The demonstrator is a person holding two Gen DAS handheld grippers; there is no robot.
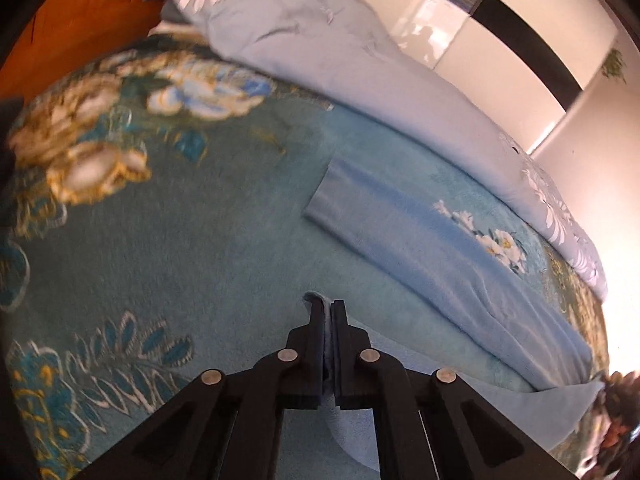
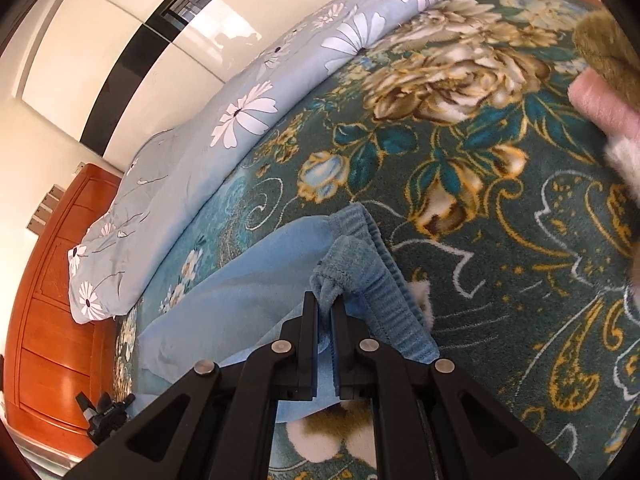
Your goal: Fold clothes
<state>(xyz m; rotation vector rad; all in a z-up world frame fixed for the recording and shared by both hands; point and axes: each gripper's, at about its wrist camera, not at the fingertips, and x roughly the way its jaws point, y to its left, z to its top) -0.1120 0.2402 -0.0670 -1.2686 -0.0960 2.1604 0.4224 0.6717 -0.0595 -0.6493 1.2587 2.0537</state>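
Left wrist view, left gripper [image 1: 327,312]: jaws nearly closed, pinching a thin edge of pale blue cloth; held low over the bed, presumably to keep that end taut.
Left wrist view, blue garment [image 1: 420,248]: stretched in a long band across the floral blanket [image 1: 168,248], running away toward the right; one squared end lying flat near mid-frame, small flower print near the far edge.
Left wrist view, surroundings: pale daisy-print quilt [image 1: 320,48] bunched along the far side of the bed, clear of the working area; glossy wardrobe doors [image 1: 472,40] beyond.
Right wrist view, right gripper [image 2: 325,304]: jaws narrowed to a slim gap, clamped on a bunched corner of ribbed hem; grip at the corner likely chosen so the edge can be carried over as one piece.
Right wrist view, blue garment [image 2: 240,280]: body spread leftward over the blanket, ribbed band [image 2: 394,304] curling beside the jaws, partly lifted.
Right wrist view, surroundings: plush toy [image 2: 608,52] at upper right edge; wooden cabinet [image 2: 60,300] at left; small dark device [image 2: 104,412] below it, kind not discernible.
Stage, judged: both ends held, fitting either a fold in progress or straightening before one.
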